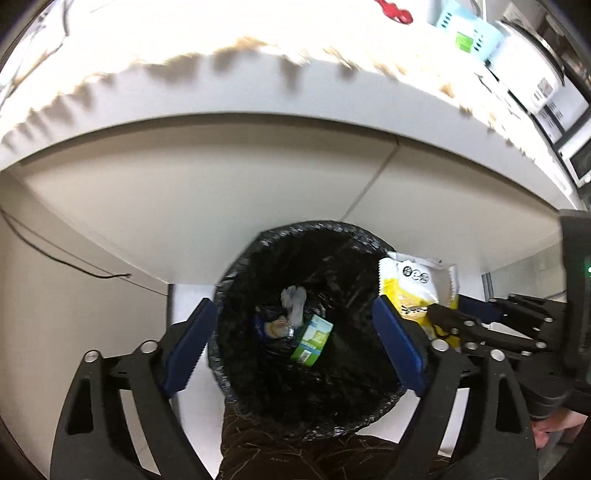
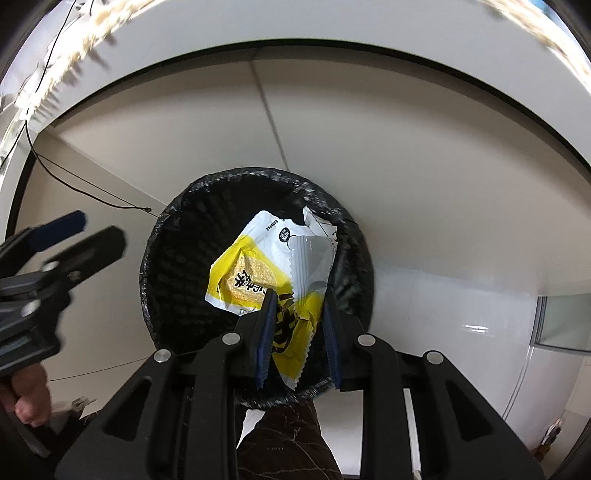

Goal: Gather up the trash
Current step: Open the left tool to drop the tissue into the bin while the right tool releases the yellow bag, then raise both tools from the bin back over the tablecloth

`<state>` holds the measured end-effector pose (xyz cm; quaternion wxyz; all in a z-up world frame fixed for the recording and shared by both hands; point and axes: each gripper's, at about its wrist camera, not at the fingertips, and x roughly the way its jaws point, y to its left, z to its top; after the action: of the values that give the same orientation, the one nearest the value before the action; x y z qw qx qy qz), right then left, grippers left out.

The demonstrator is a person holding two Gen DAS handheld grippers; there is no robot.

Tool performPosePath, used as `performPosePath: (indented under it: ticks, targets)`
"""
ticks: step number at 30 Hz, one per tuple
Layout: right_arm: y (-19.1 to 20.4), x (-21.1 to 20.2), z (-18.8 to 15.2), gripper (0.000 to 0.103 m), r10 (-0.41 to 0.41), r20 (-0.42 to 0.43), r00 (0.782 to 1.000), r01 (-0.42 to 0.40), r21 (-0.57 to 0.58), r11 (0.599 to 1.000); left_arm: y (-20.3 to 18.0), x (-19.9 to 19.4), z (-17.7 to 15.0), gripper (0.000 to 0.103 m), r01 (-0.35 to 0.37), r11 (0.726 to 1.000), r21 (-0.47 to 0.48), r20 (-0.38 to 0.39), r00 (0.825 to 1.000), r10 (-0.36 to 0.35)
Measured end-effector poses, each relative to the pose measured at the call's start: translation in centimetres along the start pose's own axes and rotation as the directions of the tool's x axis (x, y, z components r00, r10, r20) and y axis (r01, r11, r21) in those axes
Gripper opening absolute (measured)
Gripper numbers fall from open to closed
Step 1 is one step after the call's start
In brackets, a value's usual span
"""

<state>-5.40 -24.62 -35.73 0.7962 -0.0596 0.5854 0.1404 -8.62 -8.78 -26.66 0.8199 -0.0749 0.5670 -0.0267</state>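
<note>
A bin with a black liner (image 1: 236,266) stands on the floor below both grippers. A green carton (image 1: 312,339) and a crumpled white piece (image 1: 293,299) lie at its bottom. My left gripper (image 1: 295,347) hangs open over the bin mouth, nothing between its blue pads; it also shows at the left edge of the right wrist view (image 2: 79,236). My right gripper (image 2: 300,332) is shut on a yellow and white snack bag (image 2: 258,266), held over the bin rim (image 2: 155,266). From the left wrist view, the snack bag (image 1: 413,284) and right gripper (image 1: 443,317) are at the bin's right edge.
A white countertop edge (image 1: 258,99) overhangs beige cabinet panels (image 1: 184,184) behind the bin. A thin black cable (image 2: 74,184) hangs at the left. Brown patterned cloth (image 1: 280,458) lies just in front of the bin. A light blue basket (image 1: 469,29) stands on the counter.
</note>
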Motion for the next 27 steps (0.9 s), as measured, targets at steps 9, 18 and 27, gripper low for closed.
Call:
performPosePath:
  ticks: [9, 18, 27]
  targets:
    - [2.5, 2.3, 1.3, 0.026, -0.001, -0.025, 1.000, 0.000, -0.027, 1.000, 2.9, -2.5, 0.2, 0.097, -0.015, 0.998, -0.067, 0.029, 0.999, 0.017]
    - [3.5, 3.2, 2.2, 0.034, -0.013, -0.013, 1.000, 0.013, -0.020, 1.000, 4.8, -2.7, 0.3, 0.097, -0.033, 0.996, -0.087, 0.031, 0.999, 0.035]
    - [2.0, -0.2, 2.2, 0.083, -0.046, 0.070, 0.996, 0.044, 0.036, 0.998, 3.8, -2.7, 1.0, 0.097, -0.020, 0.999, -0.049, 0.031, 0.999, 0.022]
